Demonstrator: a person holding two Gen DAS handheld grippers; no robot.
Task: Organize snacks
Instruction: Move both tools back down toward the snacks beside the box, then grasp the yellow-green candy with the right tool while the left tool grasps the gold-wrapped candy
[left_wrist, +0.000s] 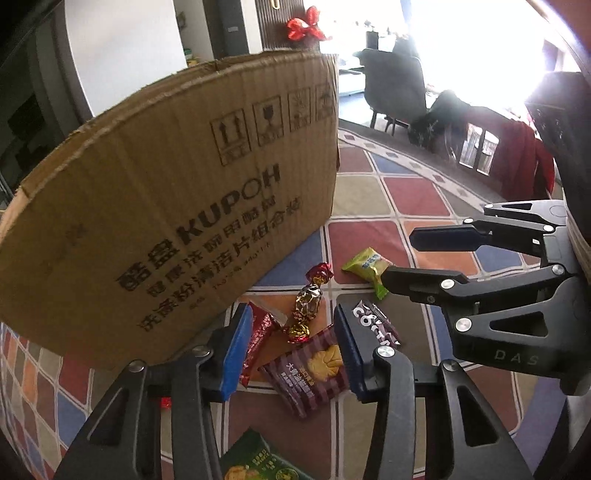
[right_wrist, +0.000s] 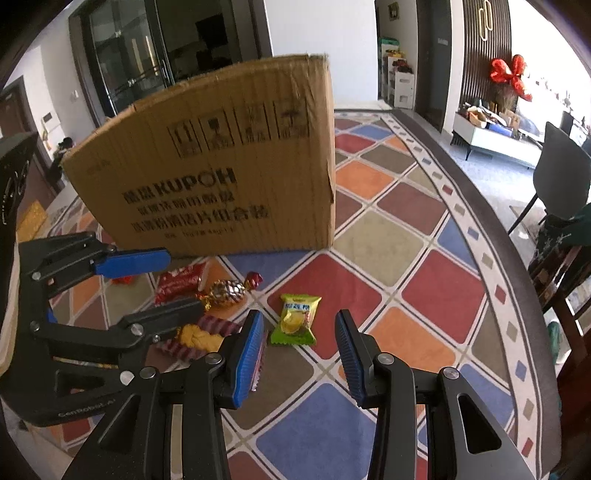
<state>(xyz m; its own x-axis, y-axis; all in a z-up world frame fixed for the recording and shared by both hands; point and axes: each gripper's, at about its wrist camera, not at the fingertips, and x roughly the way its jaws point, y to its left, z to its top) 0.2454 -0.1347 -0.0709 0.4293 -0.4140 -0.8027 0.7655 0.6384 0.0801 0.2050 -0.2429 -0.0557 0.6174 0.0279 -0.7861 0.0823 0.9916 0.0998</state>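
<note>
We are at the pick-up step: snacks lie loose on the rug in front of the box (right_wrist: 229, 166). Our left gripper (left_wrist: 293, 354) hangs jaws apart over the biscuit pack (left_wrist: 314, 369); the right gripper (right_wrist: 301, 354), also apart and empty, is near the green pack (right_wrist: 295, 319) (not touching). Next we must lower and close.

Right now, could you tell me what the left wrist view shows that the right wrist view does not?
Only the left wrist view shows the black-and-white packet and the green packet at its bottom edge. Only the right wrist view shows the glass doors behind the cardboard box. Both show the box, the gold candy, the biscuit packet, the lime-green packet and the red packet.
</note>
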